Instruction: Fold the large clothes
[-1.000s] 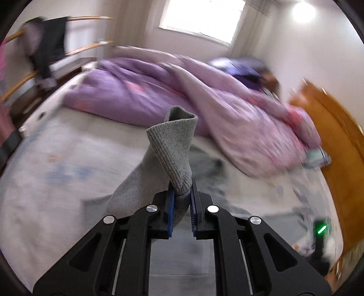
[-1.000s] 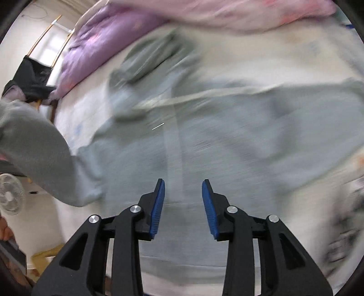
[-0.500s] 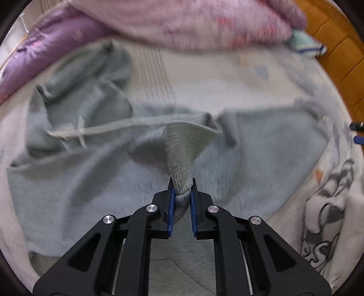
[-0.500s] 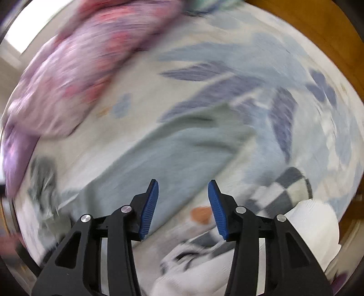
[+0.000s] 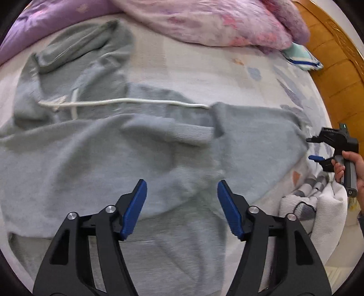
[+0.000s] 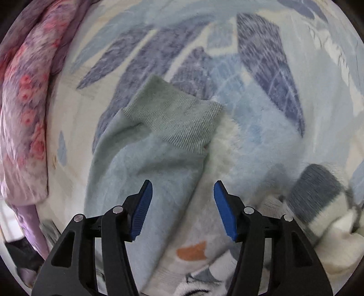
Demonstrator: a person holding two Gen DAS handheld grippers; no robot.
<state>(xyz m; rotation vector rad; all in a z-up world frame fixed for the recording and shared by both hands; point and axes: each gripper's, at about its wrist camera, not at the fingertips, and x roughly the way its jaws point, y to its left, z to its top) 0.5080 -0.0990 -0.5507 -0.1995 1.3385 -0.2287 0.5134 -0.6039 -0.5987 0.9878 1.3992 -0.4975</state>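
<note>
A pale grey-green hooded sweater (image 5: pixel 95 154) lies spread on the bed, hood (image 5: pixel 77 47) at the far left and a white drawstring (image 5: pixel 127 103) across its chest. One sleeve is folded over the body, its ribbed cuff (image 5: pixel 188 136) lying flat. My left gripper (image 5: pixel 182 205) hovers above that sleeve, jaws opening, nothing between them. In the right wrist view the other sleeve (image 6: pixel 145 173) ends in a ribbed cuff (image 6: pixel 175 118). My right gripper (image 6: pixel 182 207) hangs over it, jaws opening, empty. The right gripper (image 5: pixel 327 150) also shows at the left view's right edge, held by a hand (image 5: pixel 355 166).
A pink and purple floral duvet (image 5: pixel 204 20) is heaped along the far side of the bed. The bedsheet (image 6: pixel 261 68) has a blue leaf pattern. A white and grey fleece garment (image 5: pixel 318 205) lies bunched near the right, beside a wooden headboard (image 5: pixel 336 68).
My left gripper carried the sleeve cuff down across the sweater, then let it go and its jaws spread. My right gripper swung over to the other sleeve's cuff and widened.
</note>
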